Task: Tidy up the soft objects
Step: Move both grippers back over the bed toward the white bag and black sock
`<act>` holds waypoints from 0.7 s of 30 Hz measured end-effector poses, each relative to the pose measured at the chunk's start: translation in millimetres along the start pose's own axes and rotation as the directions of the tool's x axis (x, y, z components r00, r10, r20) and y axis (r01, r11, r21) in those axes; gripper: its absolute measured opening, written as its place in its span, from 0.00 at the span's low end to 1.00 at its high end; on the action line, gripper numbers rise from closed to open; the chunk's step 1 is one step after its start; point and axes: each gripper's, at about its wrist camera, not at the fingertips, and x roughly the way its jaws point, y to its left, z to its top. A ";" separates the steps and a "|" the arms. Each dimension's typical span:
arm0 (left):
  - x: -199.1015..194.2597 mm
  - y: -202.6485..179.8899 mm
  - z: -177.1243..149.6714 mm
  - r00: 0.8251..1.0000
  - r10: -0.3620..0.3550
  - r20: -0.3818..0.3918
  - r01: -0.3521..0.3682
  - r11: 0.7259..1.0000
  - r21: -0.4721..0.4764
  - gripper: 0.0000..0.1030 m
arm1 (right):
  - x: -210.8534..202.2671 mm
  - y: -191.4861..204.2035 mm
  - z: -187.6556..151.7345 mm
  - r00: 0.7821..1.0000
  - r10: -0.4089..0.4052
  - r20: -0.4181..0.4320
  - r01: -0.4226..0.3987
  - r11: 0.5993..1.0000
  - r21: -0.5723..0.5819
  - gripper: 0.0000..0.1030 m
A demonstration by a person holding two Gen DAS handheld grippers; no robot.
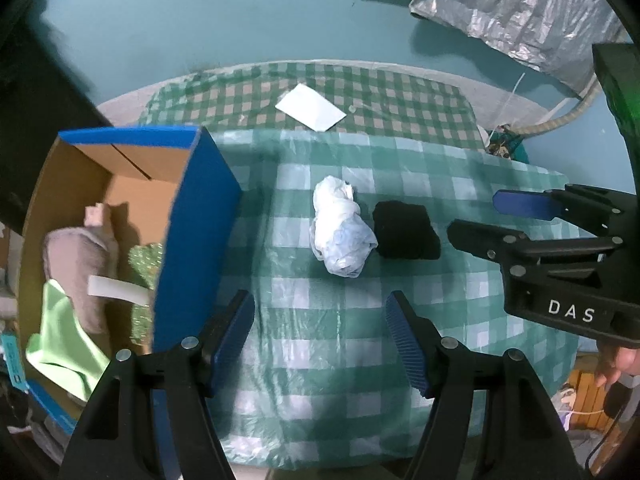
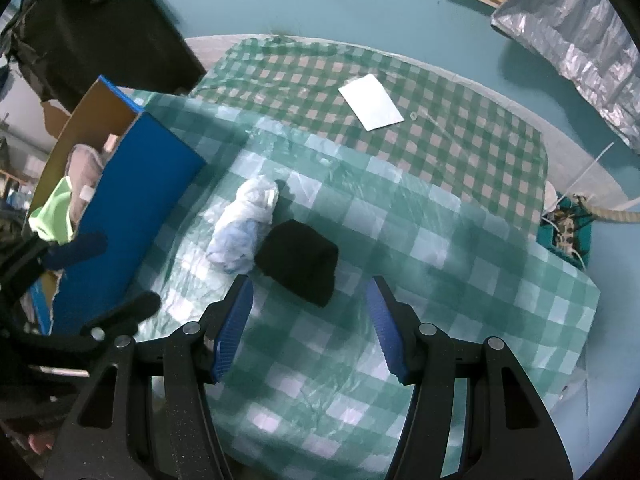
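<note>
Checked tablecloth (image 1: 360, 320) bears one white bundle (image 1: 340, 228), one black cloth (image 1: 406, 232).

White paper (image 1: 310, 107) lies on your checked counter cloth (image 1: 360, 320); crinkled silver sheeting (image 1: 520, 12) sits far right.

Left tool (image 1: 320, 336) agape, right tool (image 2: 310, 326) — likewise

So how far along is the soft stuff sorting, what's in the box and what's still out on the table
Partly done. The blue box already holds a grey plush, a light green cloth and a sparkly green piece. Nothing is in hand: the left gripper and right gripper both hang over the table with jaws open and empty. Left on the checked tablecloth: the white crumpled bundle and the black cloth beside it.
</note>
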 end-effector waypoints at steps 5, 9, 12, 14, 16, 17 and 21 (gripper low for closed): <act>16.8 -1.7 0.8 1.000 -0.003 -0.011 0.003 1.000 -0.023 0.67 | 22.8 -4.7 9.7 1.000 0.019 -0.008 -0.018 1.000 0.024 0.58; 24.5 -0.9 5.8 1.000 -0.011 -0.012 0.010 0.999 -0.042 0.67 | 40.3 -4.1 18.2 1.000 0.024 -0.009 -0.024 0.999 0.031 0.58; 28.2 -0.7 9.8 1.000 -0.002 -0.017 0.002 0.999 -0.042 0.67 | 50.6 -1.3 23.0 1.000 0.026 -0.016 -0.026 0.999 0.028 0.58; 29.9 0.6 11.8 1.000 0.005 -0.020 -0.006 0.999 -0.042 0.67 | 58.3 1.4 25.5 0.999 0.030 -0.024 -0.029 0.999 0.026 0.58; 31.3 2.6 13.1 1.000 0.007 -0.024 -0.008 0.999 -0.048 0.67 | 66.0 4.2 26.7 0.999 0.026 -0.037 -0.025 0.999 0.021 0.58; 32.6 4.0 13.8 1.000 0.006 -0.029 -0.007 0.999 -0.051 0.68 | 70.5 5.4 26.6 0.999 0.027 -0.046 -0.026 1.000 0.017 0.58; 37.6 6.2 15.9 0.999 0.015 -0.046 -0.017 0.999 -0.047 0.68 | 82.8 4.6 22.4 0.997 0.009 -0.082 -0.009 1.000 0.005 0.58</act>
